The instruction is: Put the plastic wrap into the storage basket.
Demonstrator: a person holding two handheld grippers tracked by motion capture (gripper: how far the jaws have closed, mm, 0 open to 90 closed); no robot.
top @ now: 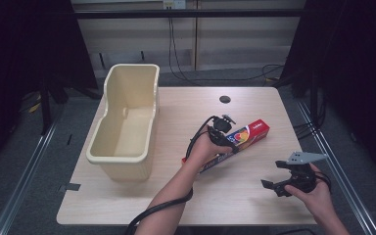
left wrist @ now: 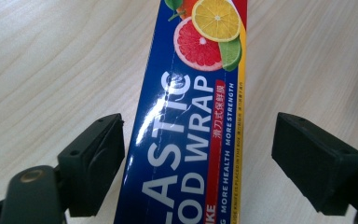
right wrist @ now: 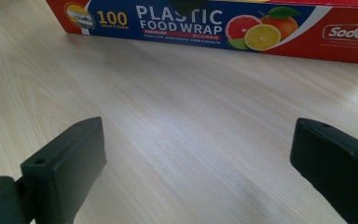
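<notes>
Box of plastic wrap (left wrist: 186,121) flat on the counter (top: 186,196), near the middle. Left gripper (left wrist: 196,158) over it, jaws open, one on each side of the box, not squeezing. Right gripper (top: 286,183) well apart, near the counter's edge, jaws wide open, holding nothing. Cream tub (top: 127,117) off to the left.

Box middle: in the high view the left hand (top: 206,147) and left gripper (top: 223,131) cover the middle of the plastic wrap box (top: 252,131).
Box ends: the left gripper view cuts off both ends of the box.
Box lettering: first letters run under the frame's bottom edge.
Small print: too small to read.
</notes>
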